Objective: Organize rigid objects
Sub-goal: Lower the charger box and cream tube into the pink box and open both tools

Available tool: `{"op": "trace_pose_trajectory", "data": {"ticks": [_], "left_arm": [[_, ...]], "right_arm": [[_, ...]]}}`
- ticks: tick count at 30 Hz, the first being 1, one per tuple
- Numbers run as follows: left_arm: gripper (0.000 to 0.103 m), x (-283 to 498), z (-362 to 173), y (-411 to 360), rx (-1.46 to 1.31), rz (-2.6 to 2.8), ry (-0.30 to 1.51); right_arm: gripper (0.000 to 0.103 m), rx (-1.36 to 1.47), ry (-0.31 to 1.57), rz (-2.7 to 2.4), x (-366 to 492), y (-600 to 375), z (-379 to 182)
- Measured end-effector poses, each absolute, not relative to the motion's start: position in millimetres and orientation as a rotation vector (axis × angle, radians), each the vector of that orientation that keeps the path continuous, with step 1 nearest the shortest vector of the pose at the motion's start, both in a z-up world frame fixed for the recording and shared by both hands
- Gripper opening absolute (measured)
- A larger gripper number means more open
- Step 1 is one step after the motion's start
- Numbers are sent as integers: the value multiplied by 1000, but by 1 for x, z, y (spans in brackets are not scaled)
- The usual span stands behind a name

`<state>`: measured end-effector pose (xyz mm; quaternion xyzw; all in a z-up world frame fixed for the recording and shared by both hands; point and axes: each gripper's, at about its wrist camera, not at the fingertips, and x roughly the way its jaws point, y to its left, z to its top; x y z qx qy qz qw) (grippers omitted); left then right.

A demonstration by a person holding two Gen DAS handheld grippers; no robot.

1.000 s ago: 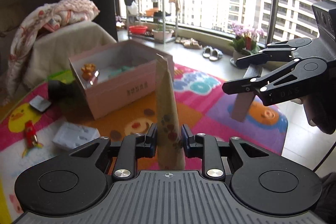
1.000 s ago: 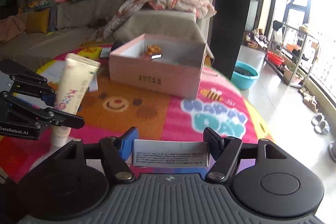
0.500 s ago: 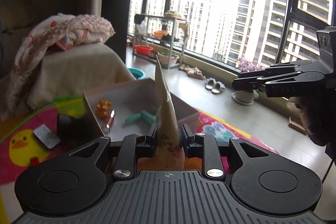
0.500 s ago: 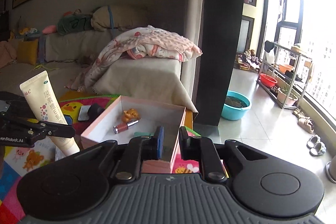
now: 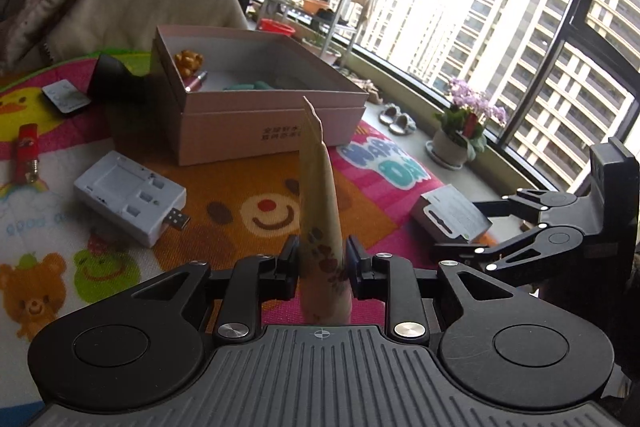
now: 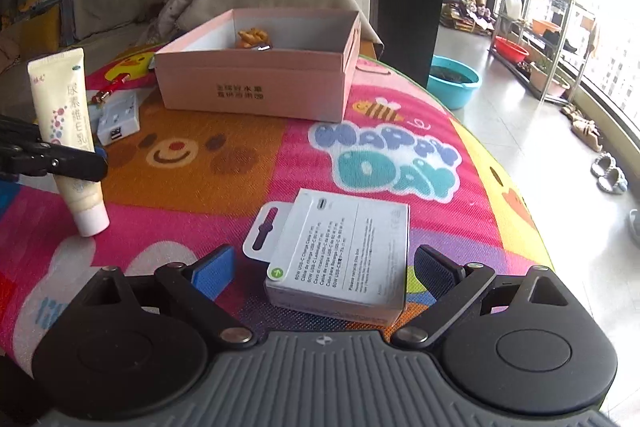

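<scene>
Left wrist view: left gripper point(image 5: 320, 259) is clamped on a cream tube point(image 5: 320, 195), fingers point(image 5: 290, 261) narrow and pressing both sides, the tube's flat crimped end pointing up toward the pink box point(image 5: 256, 107). The box is the landmark: open, w/ a small orange toy, a pink lipstick-like stick and sth teal inside. Near side of the box, on the play mat point(image 5: 224, 203), lies a white charger block point(image 5: 130, 201); a red keyring piece, a small remote and a black item sit off to its left. Right gripper point(image 5: 452, 231) is low on the box's right, straddling a white cable carton point(image 5: 450, 217).

Right wrist view: right gripper point(image 6: 324, 267) has just been opening; fingers point(image 6: 214, 269) are wide, the carton point(image 6: 340, 255) lying flat on the mat between them, pads not touching it. The carton is well short of the box point(image 6: 260, 83).

Step in hand, prob.: tube ready to go into the box, carton still waiting. Next: carry the tube over the rim & release; right must close on the carton's sides.
</scene>
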<state>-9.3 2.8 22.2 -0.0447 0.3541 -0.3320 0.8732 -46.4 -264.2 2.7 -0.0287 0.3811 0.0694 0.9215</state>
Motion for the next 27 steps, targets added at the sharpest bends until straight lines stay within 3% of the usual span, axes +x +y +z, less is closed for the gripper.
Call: {"op": "trace_pose_trajectory", "data": {"ticks": [4,6,8,15,23,27], "left_arm": [[30,-21,12,1,-87,-679,711],[31,-32,7,0,-65,-672,675],[31,-38,6,-3,-32,-665,632],[30,-40,25,-7,14,-687,580],[30,39,98,-16,-17,-715,490],[30,113,105,-28,-86,-679,570]], "right_arm": [[95,-33,787,125,-40,-262,-4],[86,-37,771,110,-41,-260,-3],[86,-54,770,109,-42,-260,-1],[81,-132,740,154,-55,-254,23],[80,-161,477,186,-6,-247,124],[82,-163,411,156,63,-230,153]]}}
